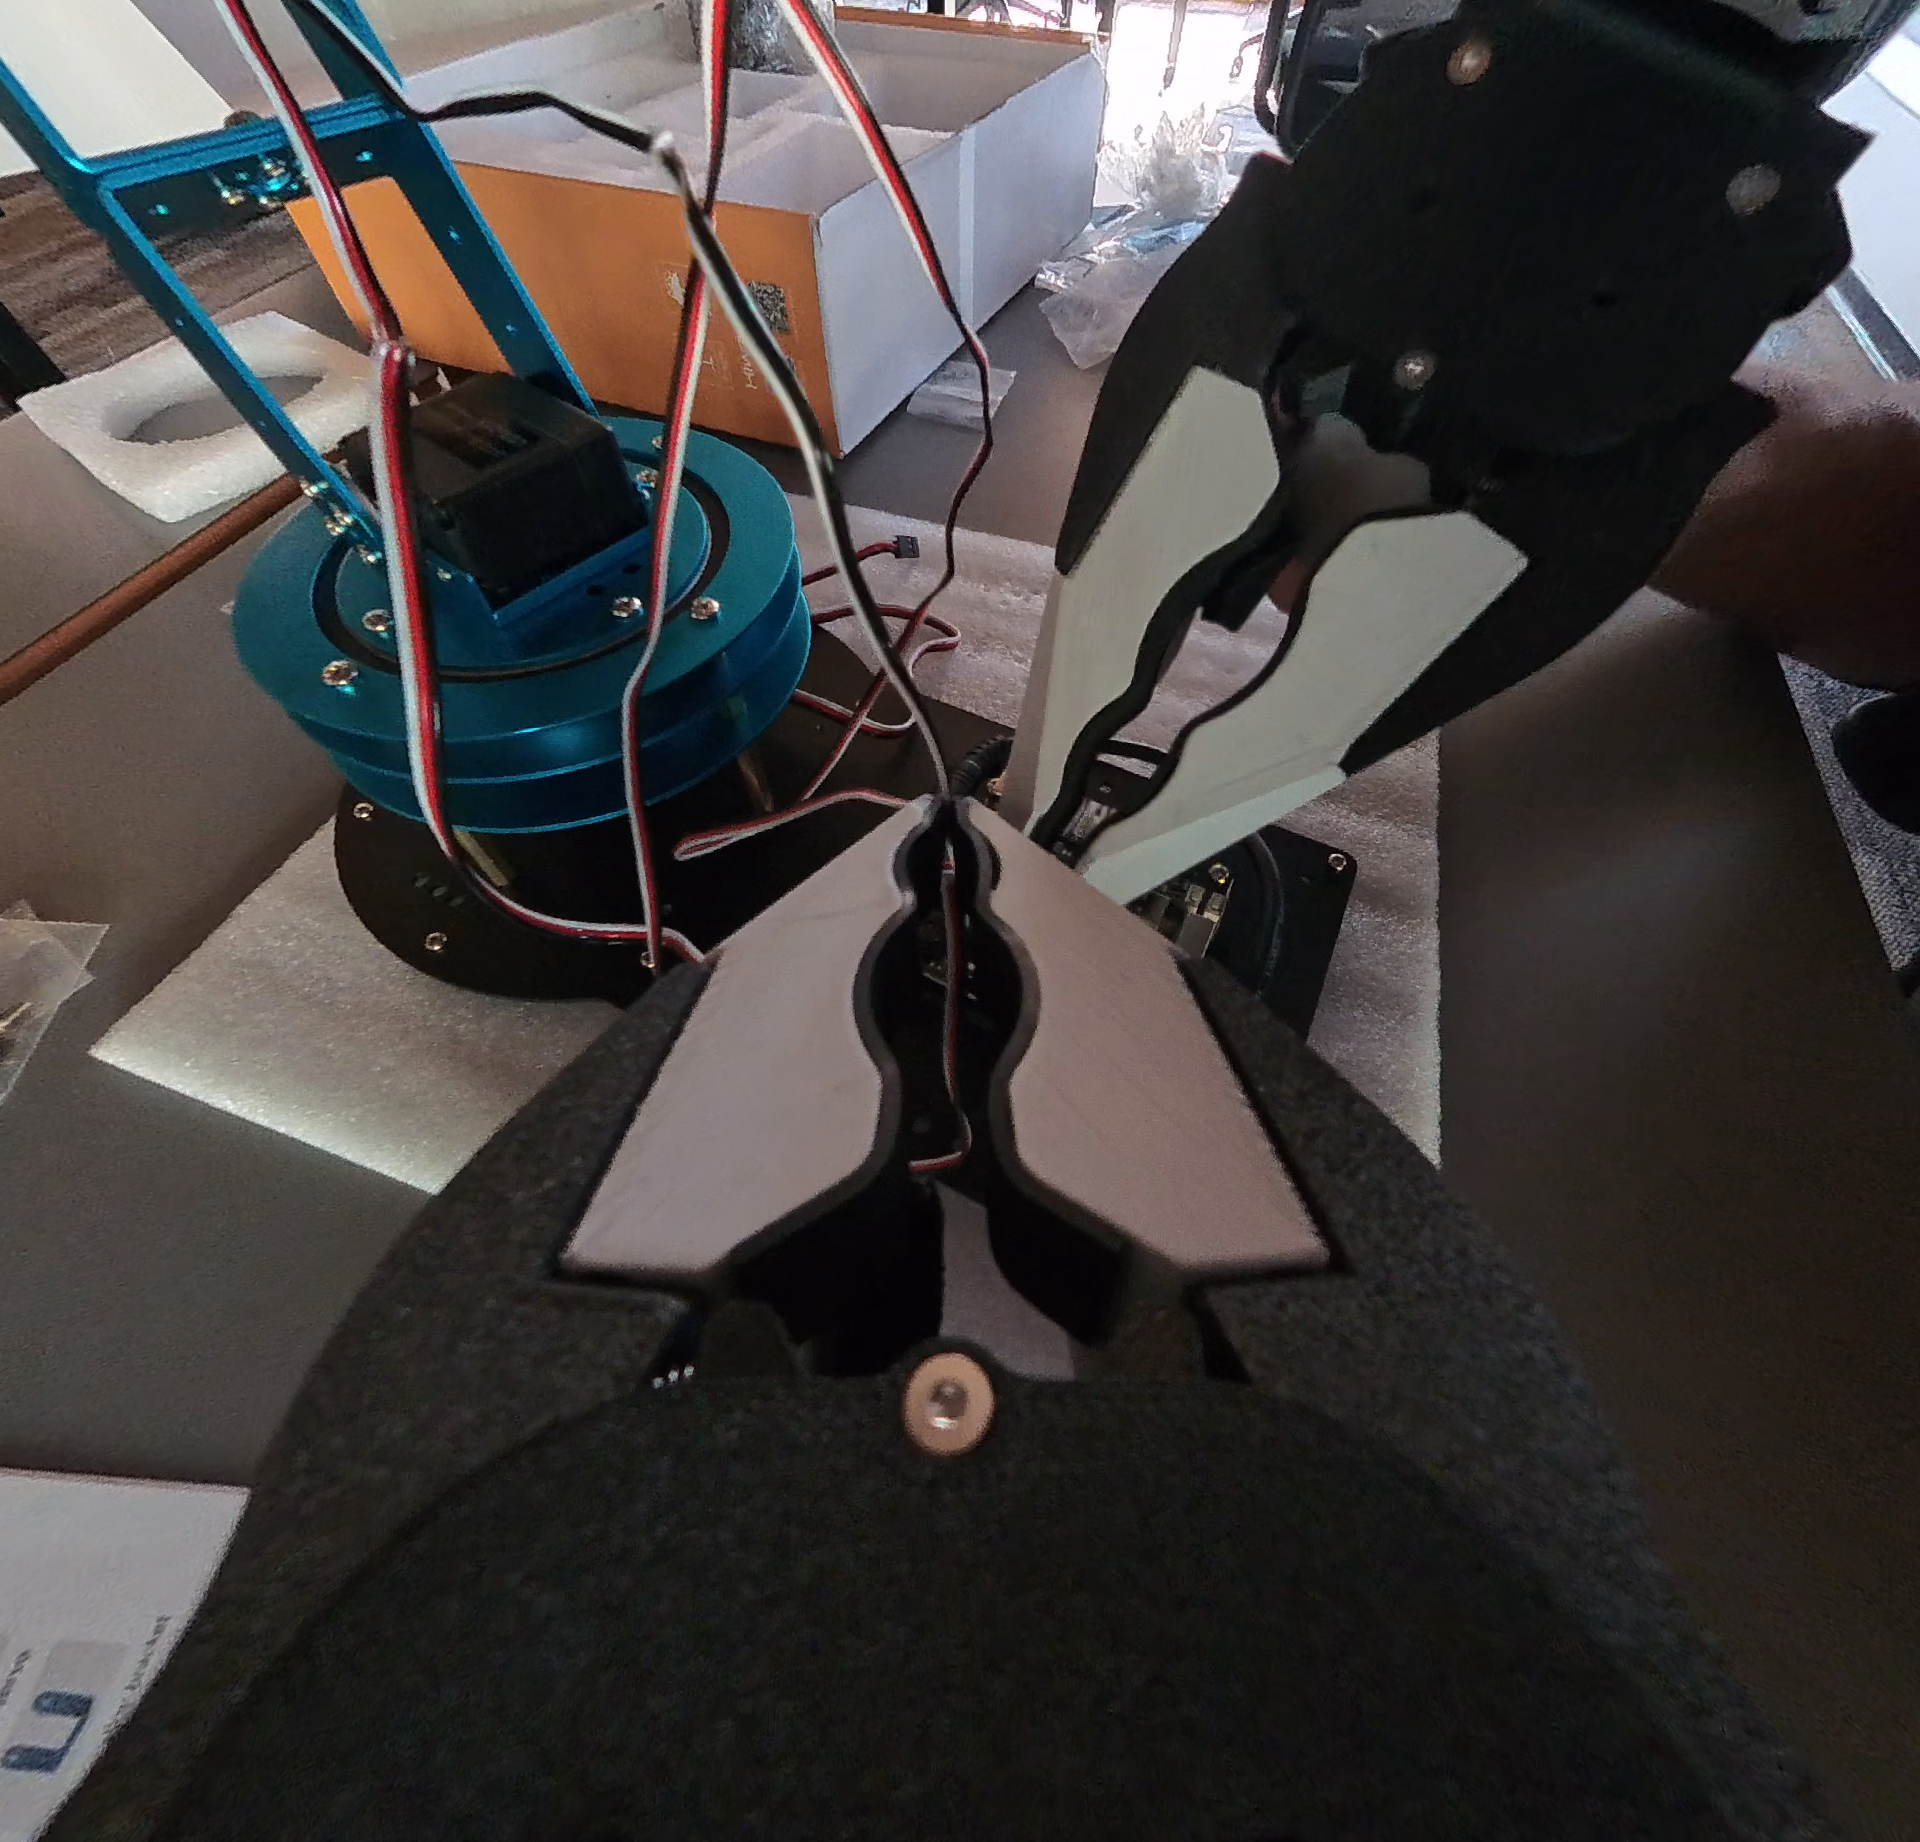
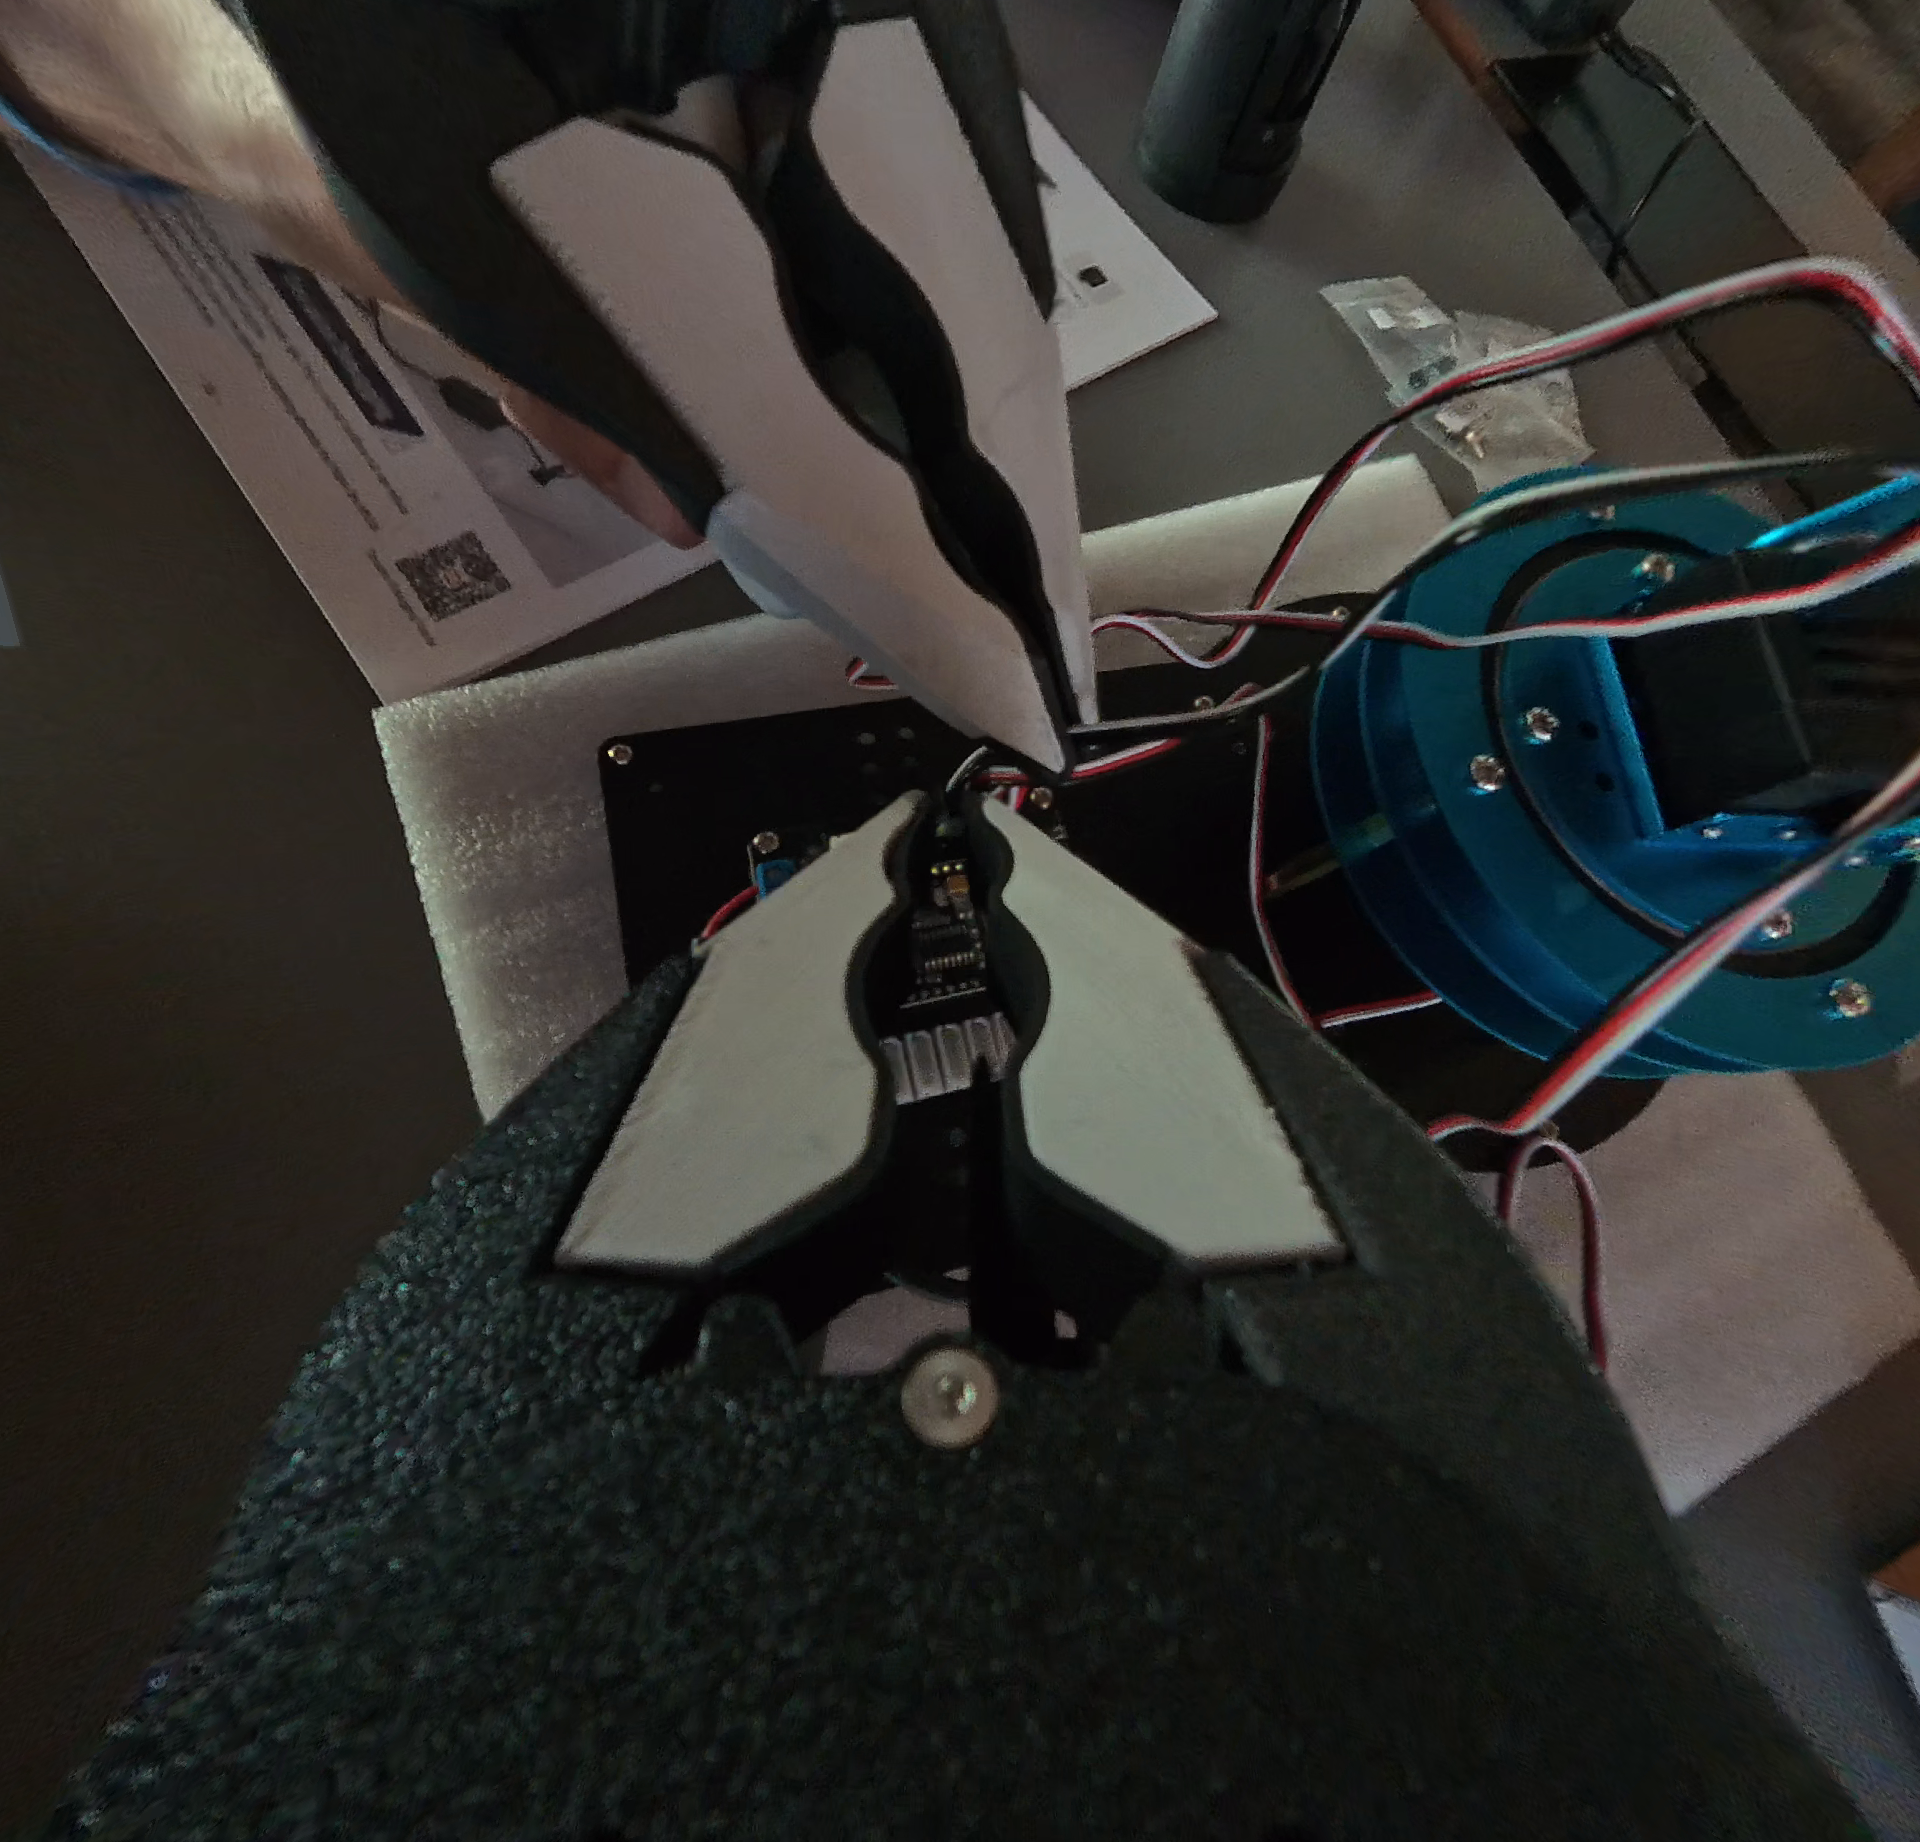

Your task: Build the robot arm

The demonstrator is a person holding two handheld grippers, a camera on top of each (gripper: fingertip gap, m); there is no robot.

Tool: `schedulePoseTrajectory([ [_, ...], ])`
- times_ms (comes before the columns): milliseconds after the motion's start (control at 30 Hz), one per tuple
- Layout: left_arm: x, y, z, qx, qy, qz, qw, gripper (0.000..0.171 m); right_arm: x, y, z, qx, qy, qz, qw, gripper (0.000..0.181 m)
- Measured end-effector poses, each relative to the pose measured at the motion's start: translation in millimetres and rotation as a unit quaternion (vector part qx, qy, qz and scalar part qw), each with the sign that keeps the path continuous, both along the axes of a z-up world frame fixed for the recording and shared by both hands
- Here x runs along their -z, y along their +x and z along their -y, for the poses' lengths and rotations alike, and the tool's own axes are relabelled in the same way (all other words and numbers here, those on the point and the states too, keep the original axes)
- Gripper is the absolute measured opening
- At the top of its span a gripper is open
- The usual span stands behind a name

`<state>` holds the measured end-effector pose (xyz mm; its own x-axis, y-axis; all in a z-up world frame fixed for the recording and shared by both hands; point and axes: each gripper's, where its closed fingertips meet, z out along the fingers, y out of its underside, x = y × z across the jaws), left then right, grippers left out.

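Note:
My left gripper (image 1: 948,813) is shut, and its tips pinch a black, white and red servo wire (image 1: 774,364) that runs up from them. The same gripper comes in from the top of the right wrist view (image 2: 1070,743). My right gripper (image 2: 948,805) is shut, with its tips just above a small circuit board (image 2: 940,945) on a black base plate (image 2: 727,784). I cannot tell whether anything is between its tips. It also shows in the left wrist view (image 1: 1075,842), tips close beside my left gripper's. A blue round turntable (image 1: 520,670) with a black servo (image 1: 520,483) stands on the plate.
The plate lies on a white foam sheet (image 1: 260,1023). An orange and white open box (image 1: 582,265) and a foam cutout (image 1: 197,421) lie behind. A printed sheet (image 2: 312,369), a dark bottle (image 2: 1236,78) and a bag of small parts (image 2: 1455,358) lie around. Several loose servo wires (image 2: 1558,364) hang about the blue turntable (image 2: 1558,857). My two grippers' fingertips are within a few centimetres of each other.

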<state>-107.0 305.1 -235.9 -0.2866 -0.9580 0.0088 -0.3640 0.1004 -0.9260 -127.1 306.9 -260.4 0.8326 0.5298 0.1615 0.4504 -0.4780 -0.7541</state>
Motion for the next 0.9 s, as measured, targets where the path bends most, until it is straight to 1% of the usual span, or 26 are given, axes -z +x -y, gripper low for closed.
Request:
schedulePoseTrajectory([
  [100,-0.1,0.1,0.4,-0.001,-0.003,0.0,1.0,0.0,0.2,1.0,-1.2,0.011,0.001,-0.015,1.0,0.002],
  [333,-0.8,-2.0,0.7,0.004,-0.012,-0.005,1.0,0.0,2.9,3.9,-1.5,0.011,-0.007,-0.01,1.0,0.0],
  [400,-6.8,-6.5,-6.4,-0.001,-0.007,0.001,1.0,0.004,3.2,4.0,-1.3,0.006,-0.012,-0.011,1.0,0.0],
  [467,-14.6,-15.2,-9.8,0.016,-0.01,0.007,1.0,0.001,3.5,4.3,-1.0,0.003,-0.02,-0.006,1.0,0.0],
  [600,-18.7,-22.5,-13.9,0.028,-0.007,0.006,1.0,0.0,4.3,4.5,-0.6,-0.006,-0.031,0.014,0.999,0.0],
  [700,-16.0,-24.6,-9.3,0.039,0.0,0.0,0.999,0.0,4.6,4.4,-0.3,-0.019,-0.033,0.031,0.999,0.0],
  [800,-7.7,-29.3,1.8,0.072,0.006,-0.02,0.997,0.0,4.9,4.0,-0.6,-0.052,-0.025,0.111,0.992,0.0],
  [833,-2.9,-30.3,4.6,0.078,0.011,-0.031,0.996,0.0,5.0,3.9,-0.7,-0.055,-0.03,0.121,0.991,0.0],
  [900,4.9,-29.9,8.6,0.083,0.022,-0.041,0.995,0.0,5.3,3.9,-0.7,-0.054,-0.047,0.11,0.991,0.0],
])
